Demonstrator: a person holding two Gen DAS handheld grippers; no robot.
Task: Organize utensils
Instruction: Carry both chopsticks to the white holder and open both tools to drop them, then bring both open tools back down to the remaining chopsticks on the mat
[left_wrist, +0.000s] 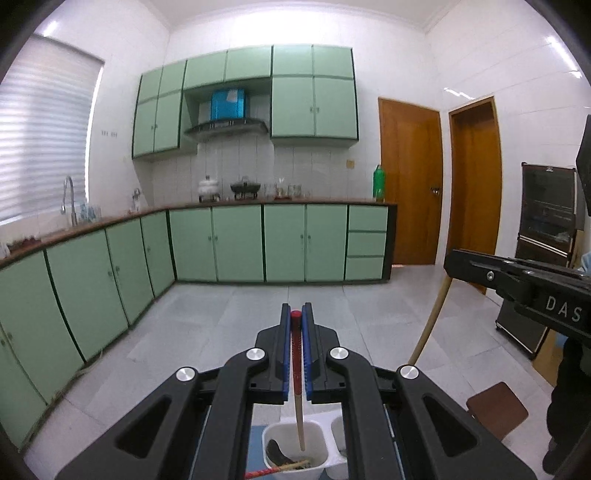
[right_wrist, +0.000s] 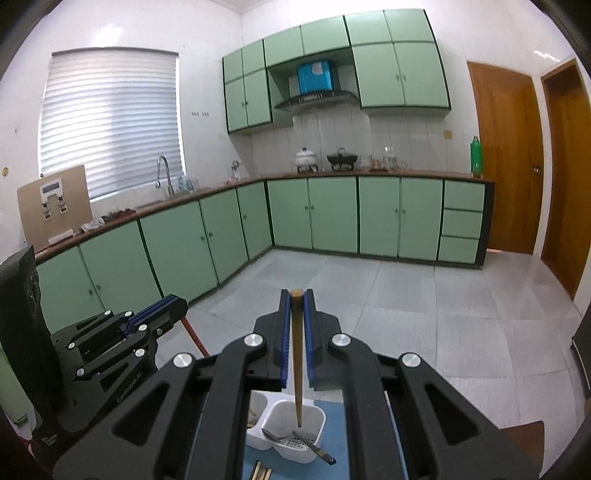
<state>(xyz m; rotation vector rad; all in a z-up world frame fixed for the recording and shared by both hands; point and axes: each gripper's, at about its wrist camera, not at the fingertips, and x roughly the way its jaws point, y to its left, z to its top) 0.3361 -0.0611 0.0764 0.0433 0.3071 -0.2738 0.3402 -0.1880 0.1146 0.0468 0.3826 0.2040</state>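
My left gripper (left_wrist: 295, 314) is shut on a chopstick with a red top (left_wrist: 296, 354), whose pale lower end hangs over the left compartment of a white utensil holder (left_wrist: 271, 430). That compartment holds a dark utensil and another chopstick. My right gripper (right_wrist: 295, 295) is shut on a brown wooden chopstick (right_wrist: 296, 354); its tip hangs over the right compartment (right_wrist: 318, 413), where a metal spoon (right_wrist: 273, 437) and a slotted utensil lie. Each gripper shows in the other's view: the right gripper (left_wrist: 448, 264) and the left gripper (right_wrist: 181, 306).
The holder stands on a blue mat (right_wrist: 338, 439) with loose chopsticks (right_wrist: 260, 470) at its near edge. Green kitchen cabinets (left_wrist: 240, 243) line the far wall and left side across a tiled floor. A brown board (left_wrist: 496, 410) lies low on the right; a dark cabinet (left_wrist: 546, 206) stands beyond.
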